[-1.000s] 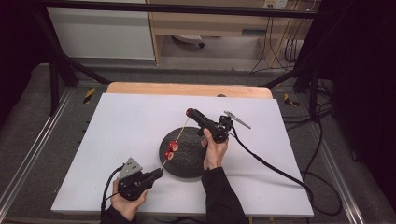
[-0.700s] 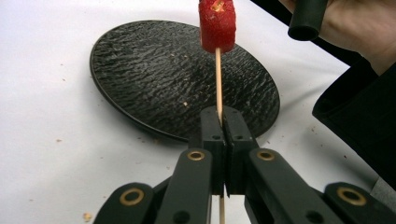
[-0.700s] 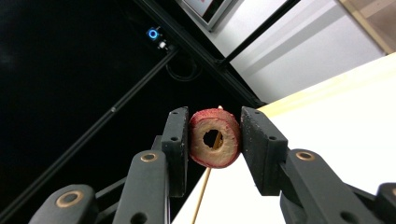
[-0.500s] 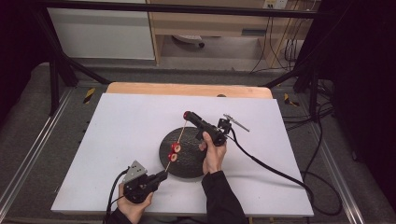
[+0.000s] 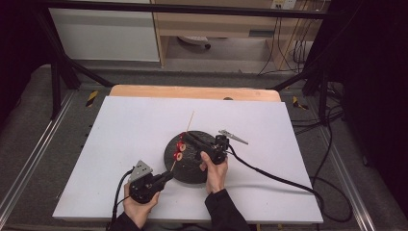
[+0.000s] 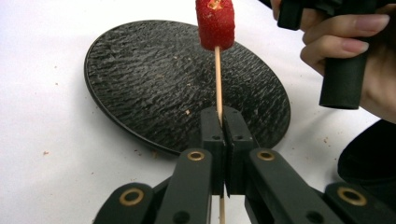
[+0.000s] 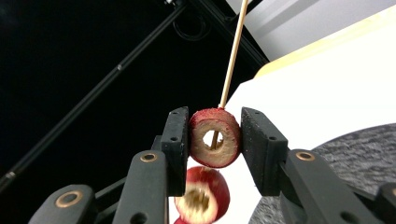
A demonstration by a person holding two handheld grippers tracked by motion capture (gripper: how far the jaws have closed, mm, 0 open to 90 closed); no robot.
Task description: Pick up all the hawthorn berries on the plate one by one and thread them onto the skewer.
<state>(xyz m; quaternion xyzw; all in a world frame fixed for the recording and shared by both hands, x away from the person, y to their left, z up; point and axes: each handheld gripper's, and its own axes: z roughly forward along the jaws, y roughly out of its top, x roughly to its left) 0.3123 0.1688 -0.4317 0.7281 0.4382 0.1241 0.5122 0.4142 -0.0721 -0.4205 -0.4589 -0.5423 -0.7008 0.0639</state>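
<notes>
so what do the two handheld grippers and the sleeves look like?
Both are black. The left gripper has a grey three-cornered plate on top, as does the right gripper. Jaws are flat black pads on link arms with brass-coloured pivot rings. A black cable trails from each. Sleeves are dark.

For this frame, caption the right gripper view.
Right claw clamps a red fruit ring threaded on a wooden skewer.

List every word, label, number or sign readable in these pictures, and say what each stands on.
There is no readable text.
The black plate, the wooden skewer, the red fruit rings, the white table top and both grippers, left gripper and right gripper, bear no lettering.
The yellow-and-black markers beside the table carry stripes, no words.
</notes>
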